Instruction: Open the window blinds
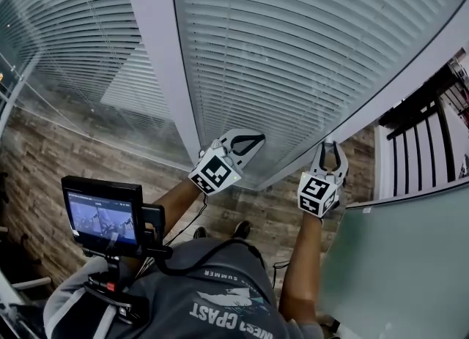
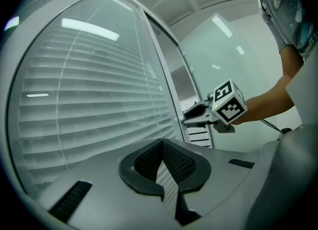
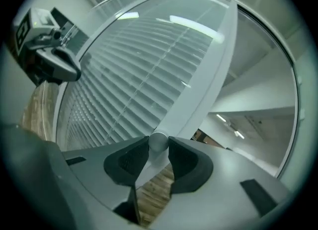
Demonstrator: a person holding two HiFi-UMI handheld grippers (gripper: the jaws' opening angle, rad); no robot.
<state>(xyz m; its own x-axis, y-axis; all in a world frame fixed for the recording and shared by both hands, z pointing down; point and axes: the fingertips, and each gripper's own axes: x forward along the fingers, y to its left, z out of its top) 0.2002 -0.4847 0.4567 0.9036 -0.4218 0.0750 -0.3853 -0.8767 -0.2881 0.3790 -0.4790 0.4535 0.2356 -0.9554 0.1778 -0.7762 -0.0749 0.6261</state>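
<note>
White slatted blinds (image 1: 293,52) hang shut behind the glass. In the right gripper view a small round grey knob (image 3: 158,141) stands on the window's slanting frame bar (image 3: 198,80), just past the blinds (image 3: 139,85). My right gripper (image 3: 158,145) has both pads against this knob, one on each side. In the head view it (image 1: 331,147) is at the frame's lower right. My left gripper (image 1: 258,142) hovers level in front of the blinds (image 2: 89,100), jaws (image 2: 162,144) together with nothing in them. It is a short way left of the right gripper (image 2: 189,116).
A grey mullion (image 1: 165,74) splits the window into two panes. A frosted glass panel (image 1: 403,264) stands close on the right, with black railing (image 1: 421,140) beyond it. A small monitor (image 1: 102,217) sits on the person's chest rig. Wood-look floor (image 1: 66,162) lies below.
</note>
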